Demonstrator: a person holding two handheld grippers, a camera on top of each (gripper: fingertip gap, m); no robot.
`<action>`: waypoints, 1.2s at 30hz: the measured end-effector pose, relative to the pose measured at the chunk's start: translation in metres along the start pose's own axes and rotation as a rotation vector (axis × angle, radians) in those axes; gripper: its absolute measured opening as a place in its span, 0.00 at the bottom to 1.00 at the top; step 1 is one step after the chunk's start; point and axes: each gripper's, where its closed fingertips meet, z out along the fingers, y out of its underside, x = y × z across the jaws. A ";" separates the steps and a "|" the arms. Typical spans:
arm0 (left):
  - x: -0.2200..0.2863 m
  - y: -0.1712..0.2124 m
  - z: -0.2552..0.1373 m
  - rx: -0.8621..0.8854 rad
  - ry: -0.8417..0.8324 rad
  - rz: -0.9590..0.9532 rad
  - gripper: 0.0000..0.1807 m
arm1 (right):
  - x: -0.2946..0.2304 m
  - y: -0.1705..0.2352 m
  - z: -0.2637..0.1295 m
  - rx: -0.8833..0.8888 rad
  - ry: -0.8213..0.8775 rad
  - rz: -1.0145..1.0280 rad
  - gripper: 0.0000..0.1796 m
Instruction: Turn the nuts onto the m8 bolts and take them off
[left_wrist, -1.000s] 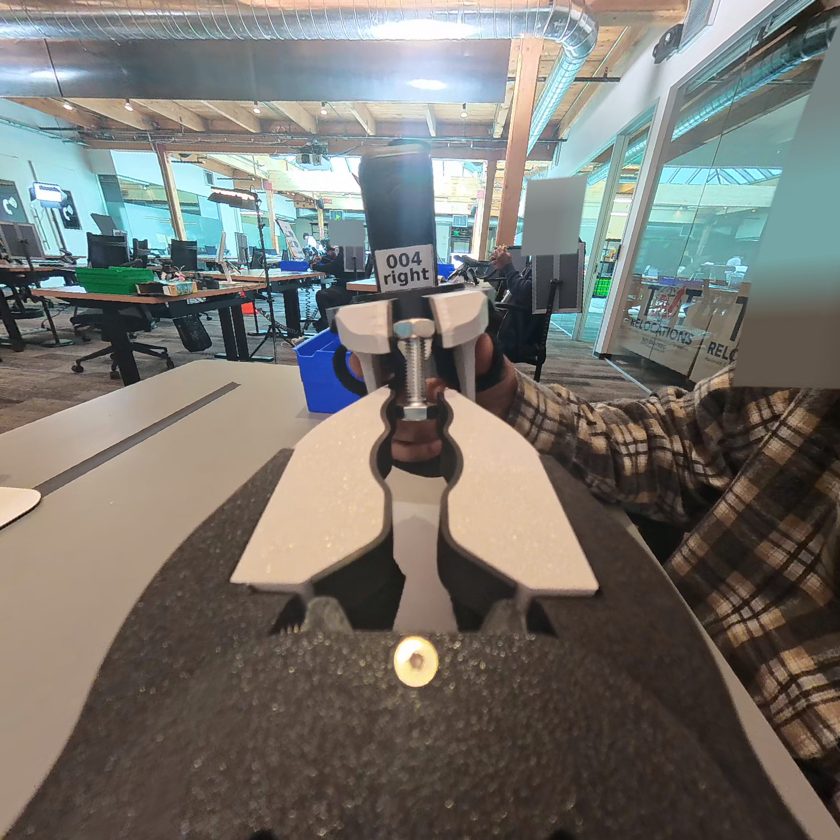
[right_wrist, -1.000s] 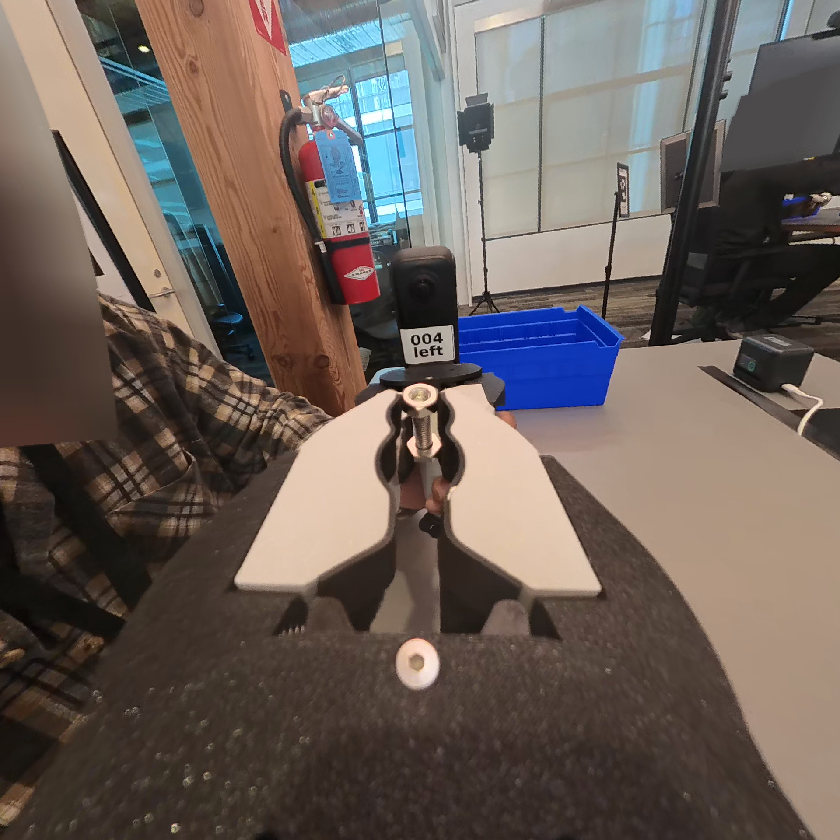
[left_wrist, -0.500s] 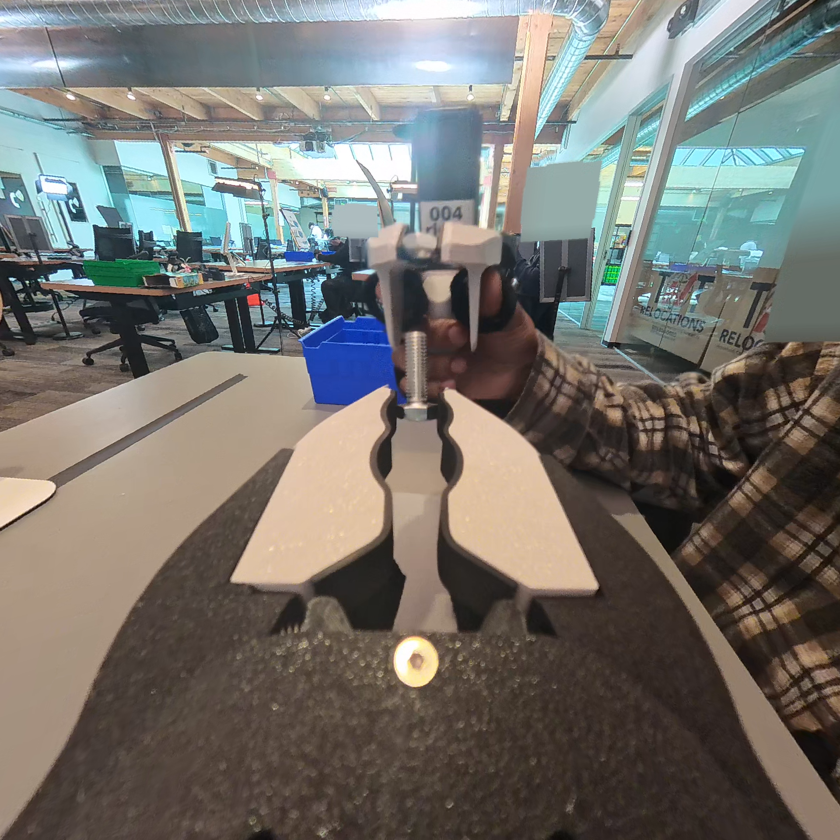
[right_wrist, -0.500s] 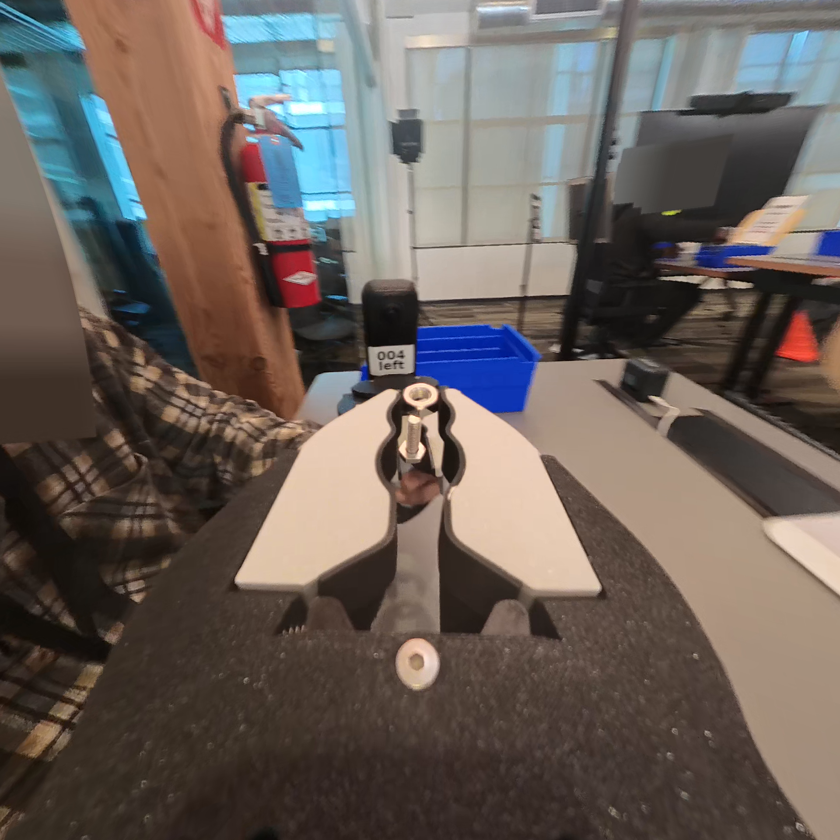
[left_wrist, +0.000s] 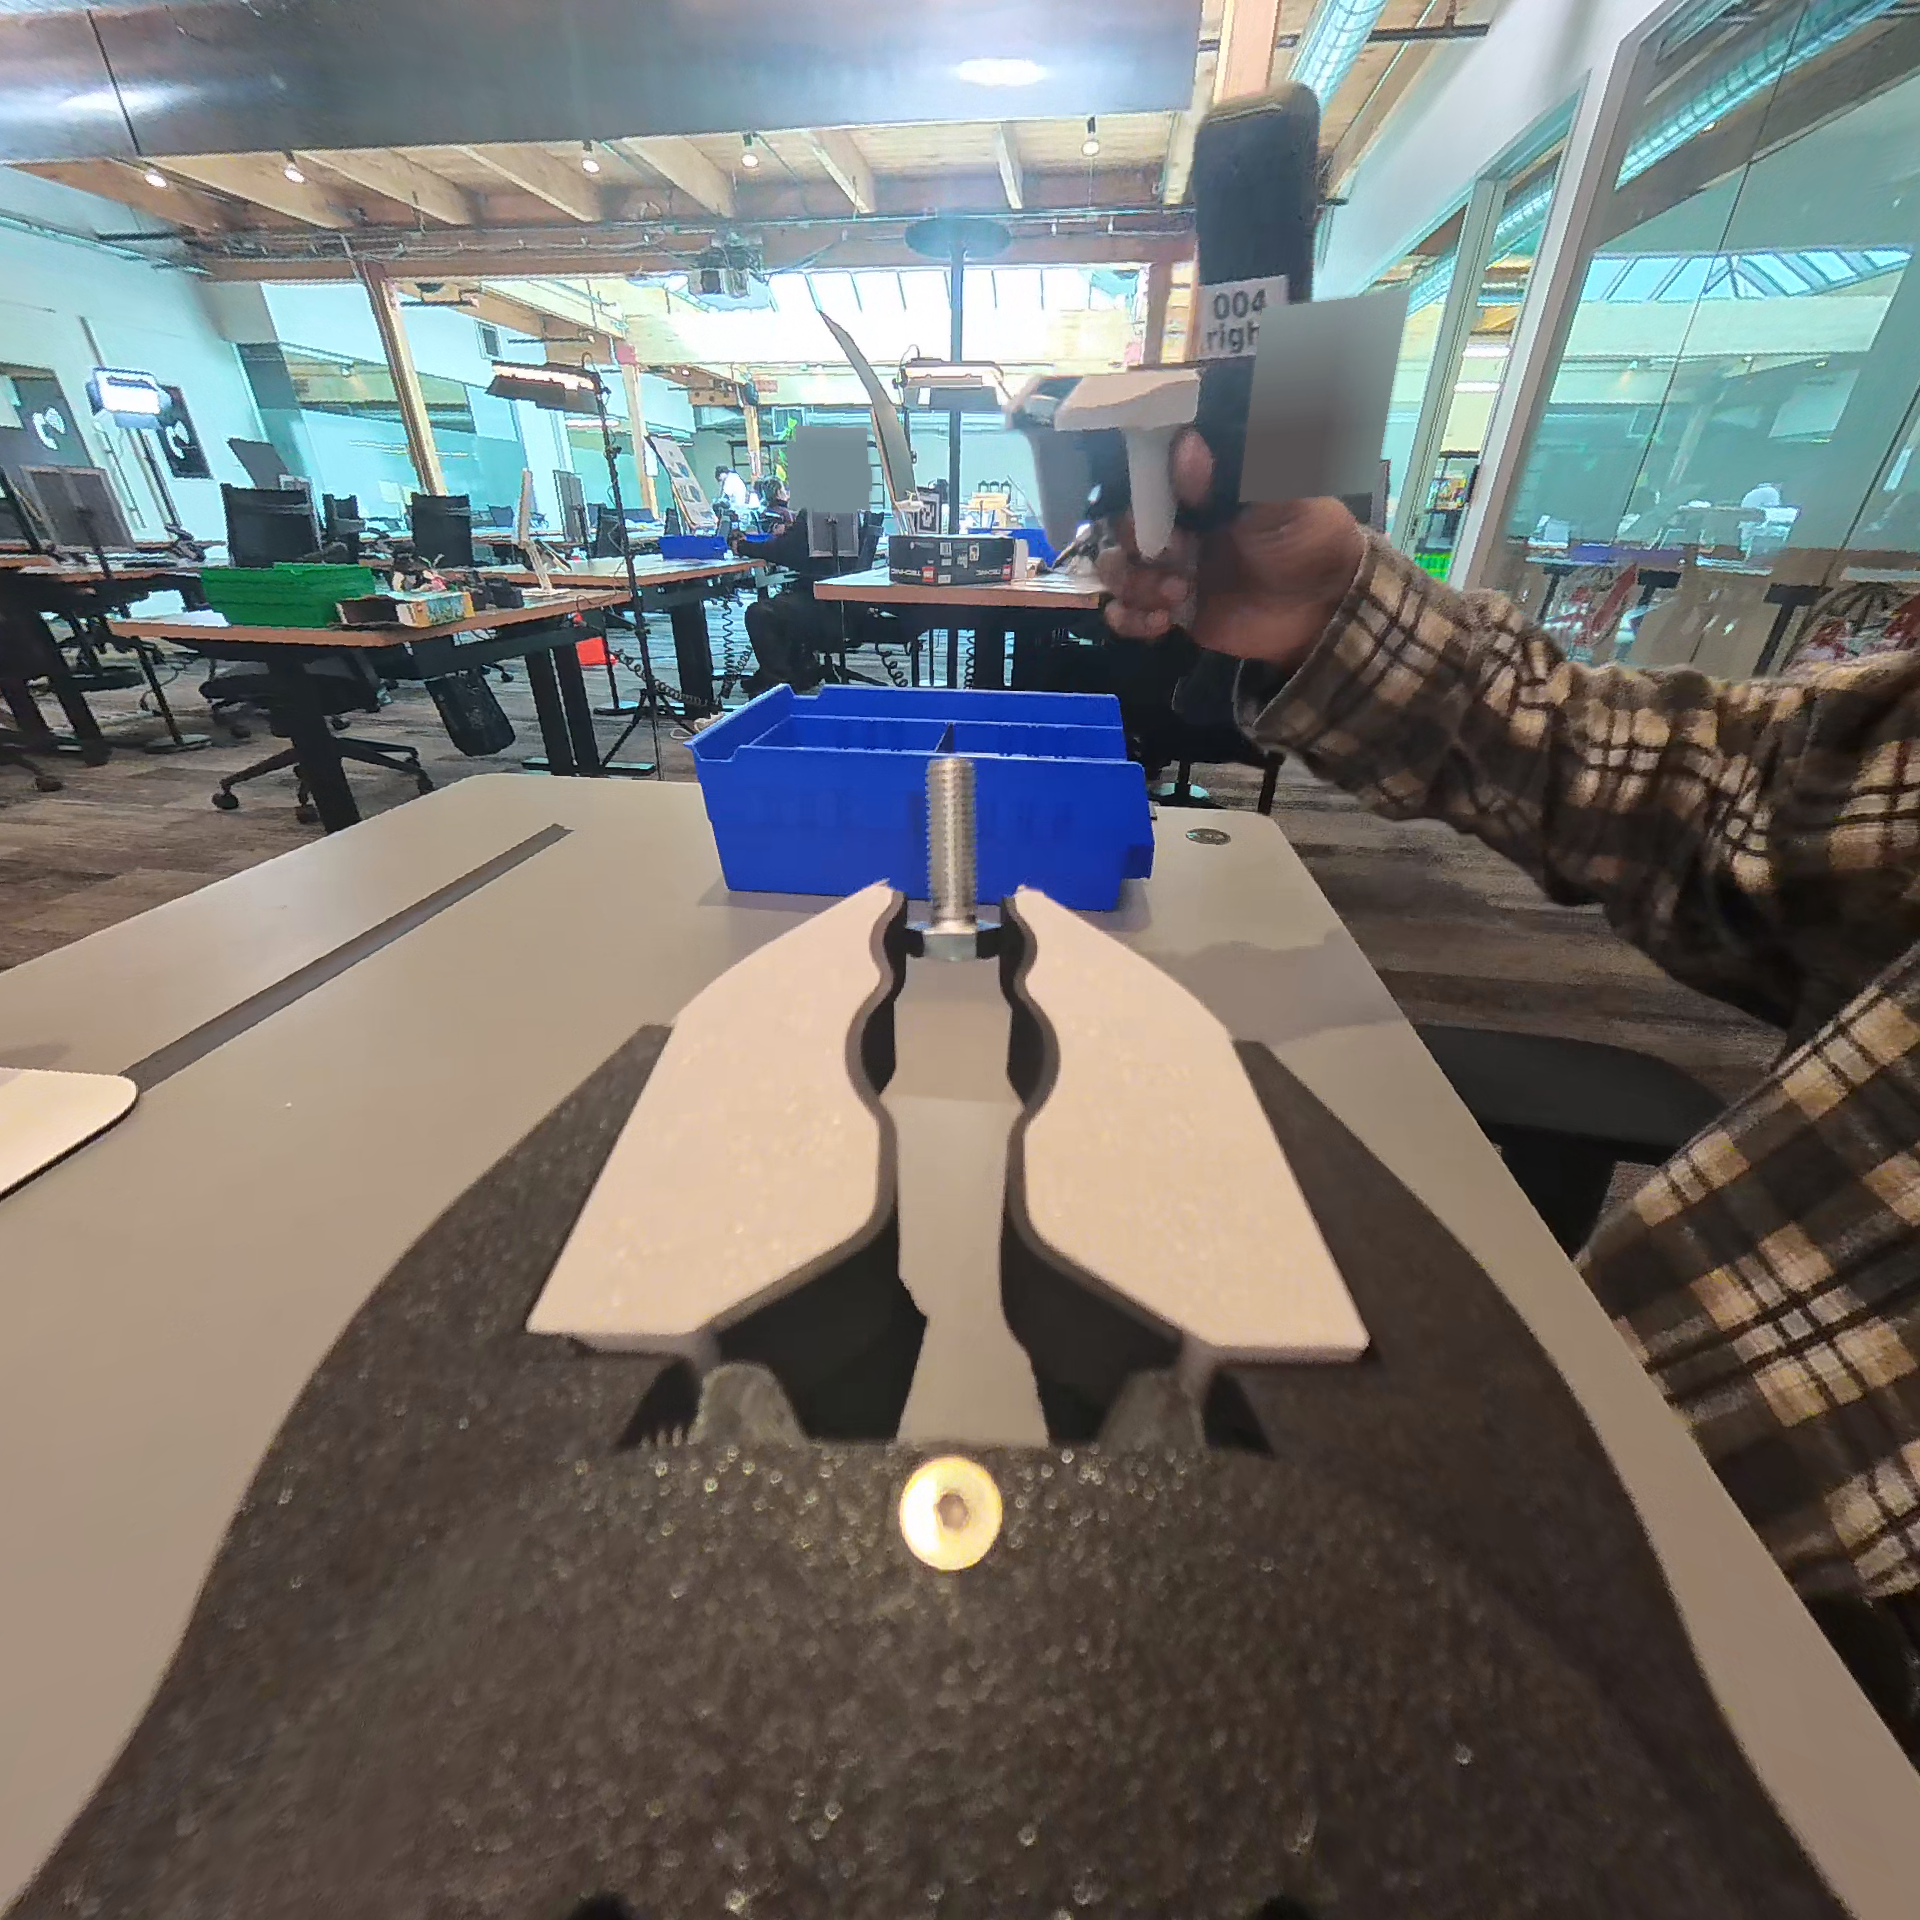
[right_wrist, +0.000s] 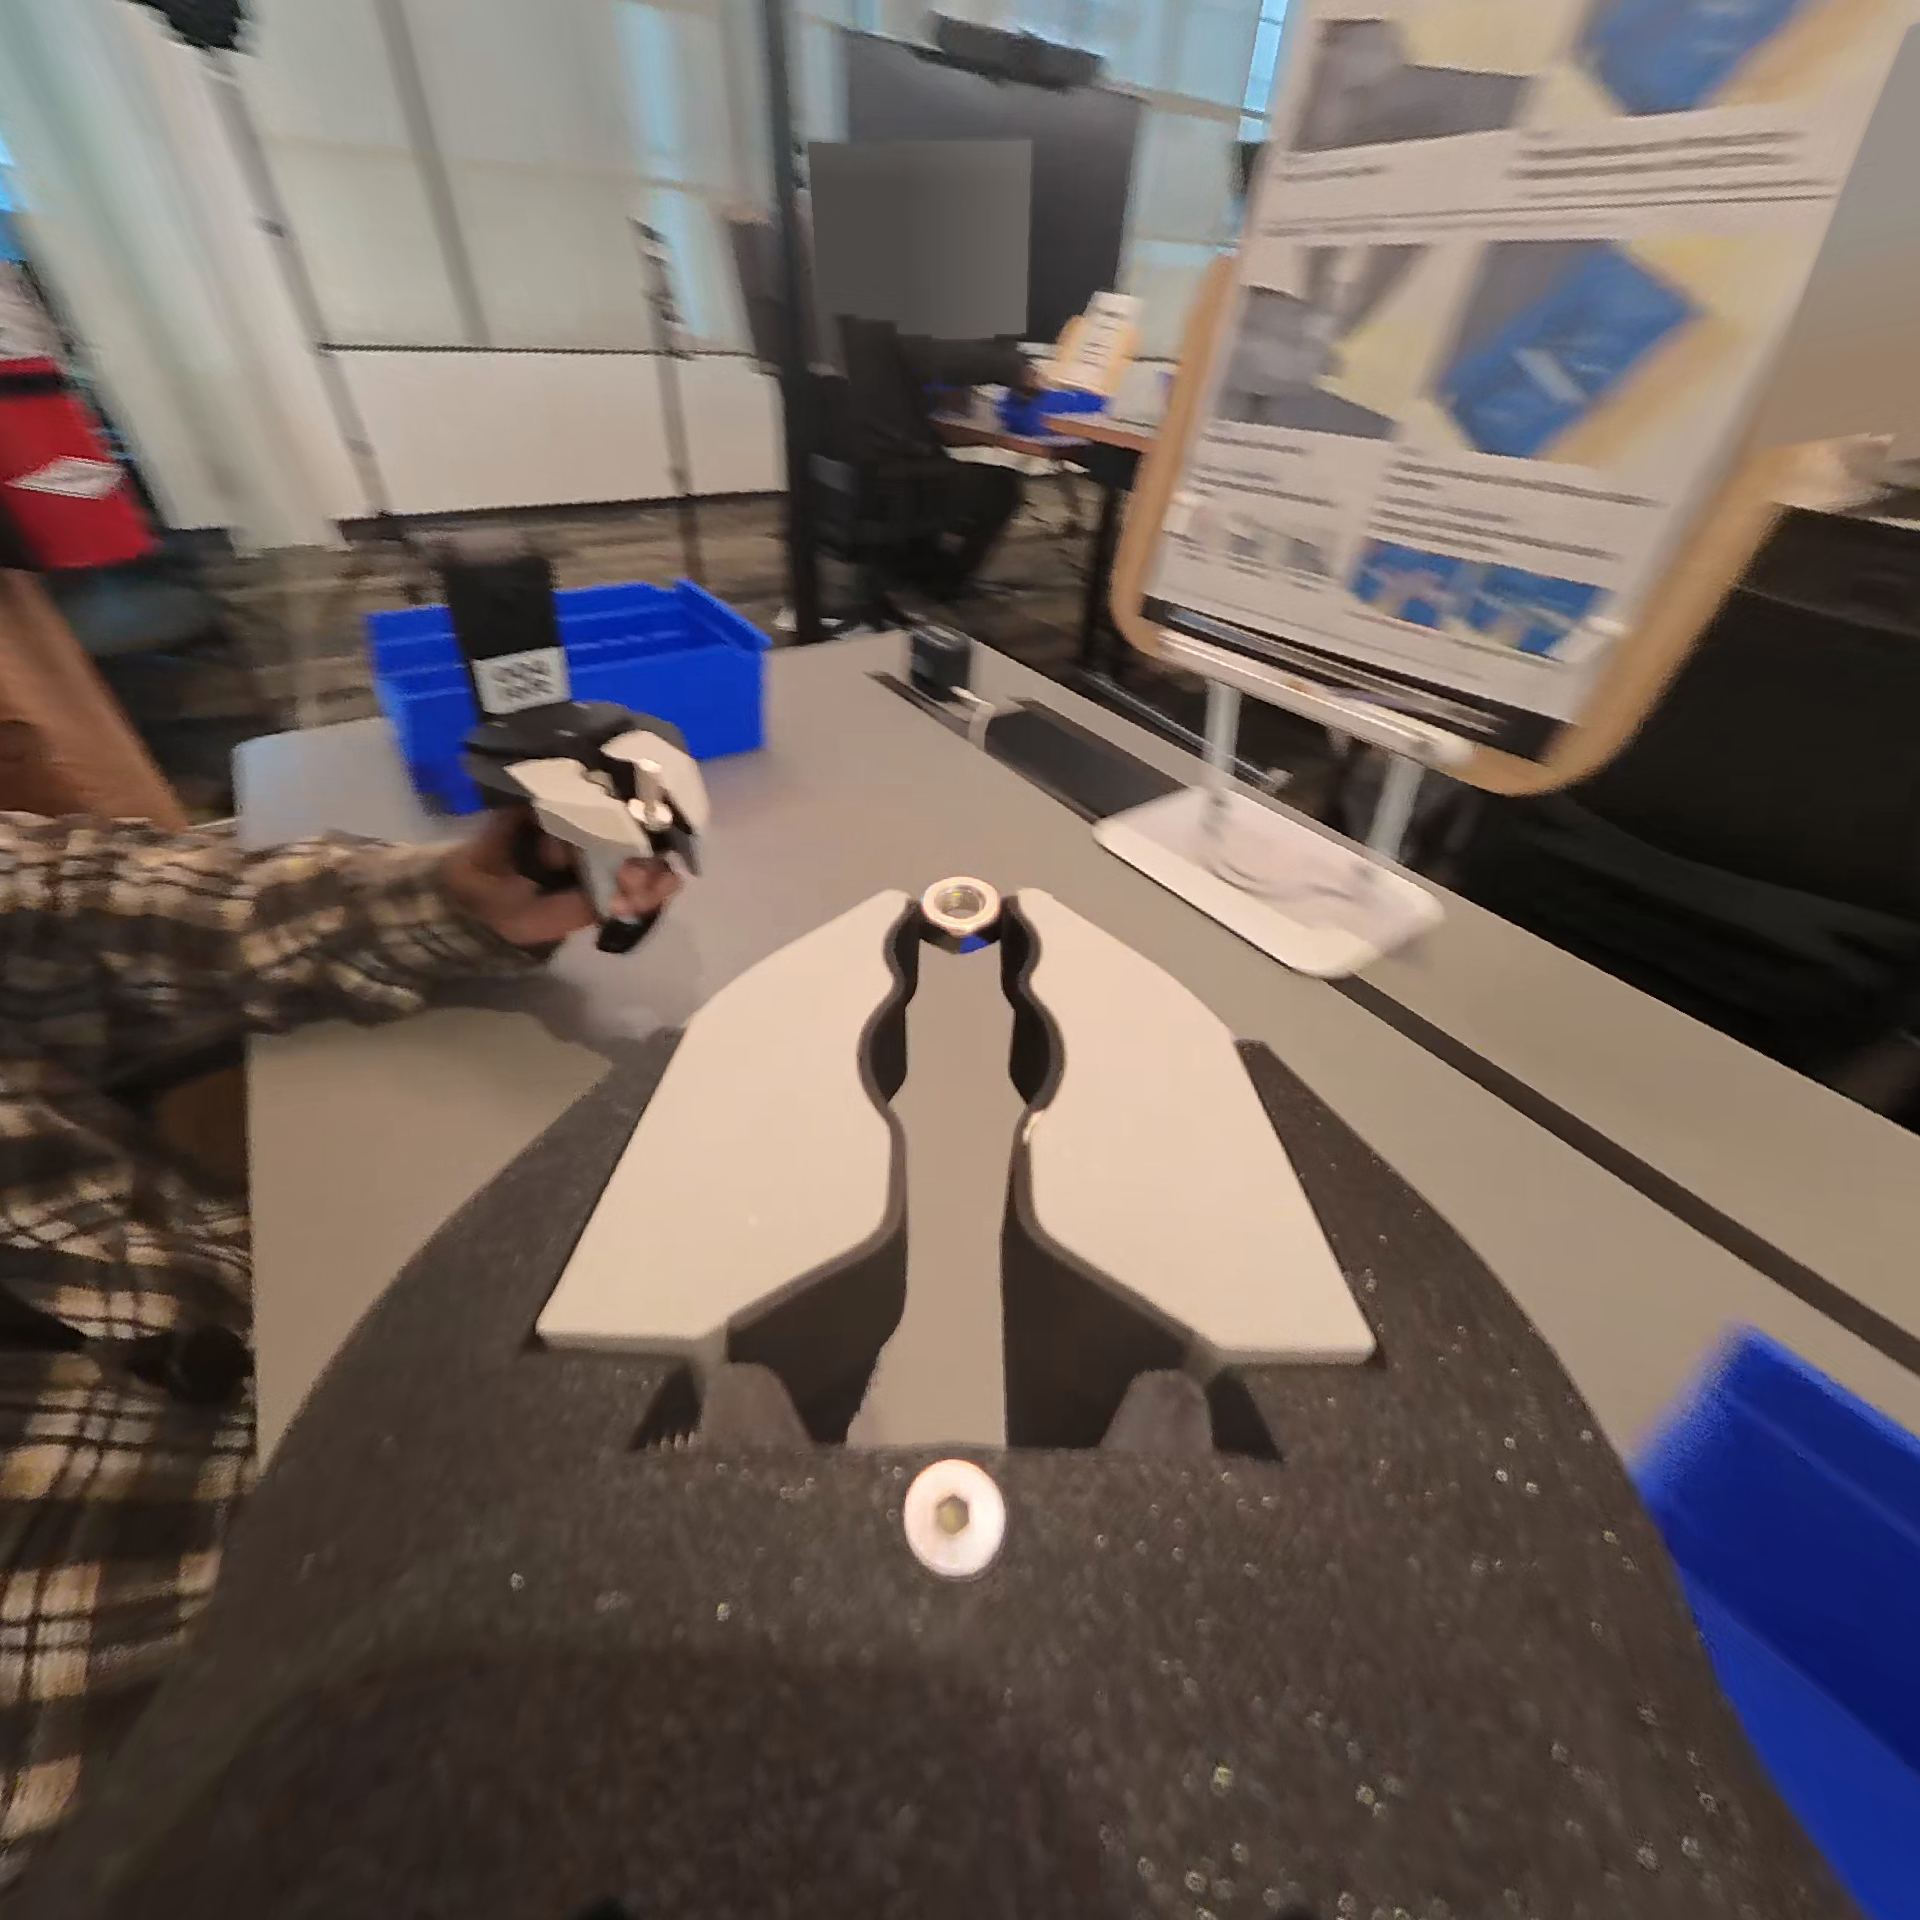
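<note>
My left gripper (left_wrist: 951, 930) is shut on the hex head of a silver bolt (left_wrist: 951, 831), whose bare threaded shank points away from me. My right gripper (right_wrist: 958, 914) is shut on a silver nut (right_wrist: 958, 906), hole facing up, free of the bolt. In the left wrist view the right gripper (left_wrist: 1101, 468) is held high at the upper right, well away from the bolt. In the right wrist view the left gripper (right_wrist: 634, 800) with the bolt (right_wrist: 652, 795) is off to the left, above the grey table (right_wrist: 831, 831).
A blue bin (left_wrist: 925, 805) stands at the table's far edge behind the bolt, also in the right wrist view (right_wrist: 644, 665). Another blue bin corner (right_wrist: 1797, 1538) is at lower right. A framed sheet on a white stand (right_wrist: 1455, 416) stands to the right. A plaid sleeve (left_wrist: 1610, 831) reaches across. My right fingertips sit around 20 cm from my left ones.
The nut has come off the bolt. My right gripper has pulled up and away to the right with the nut, and the left gripper keeps the bare bolt.
</note>
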 end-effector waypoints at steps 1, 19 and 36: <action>0.000 0.001 0.000 -0.002 -0.002 -0.001 0.09 | 0.005 0.001 -0.010 -0.006 0.029 0.006 0.08; -0.002 0.005 0.001 -0.026 -0.016 0.015 0.09 | 0.114 0.207 -0.156 -0.687 0.495 0.333 0.08; -0.005 0.005 0.000 -0.006 -0.012 -0.019 0.09 | 0.013 0.017 -0.012 0.032 0.152 0.037 0.17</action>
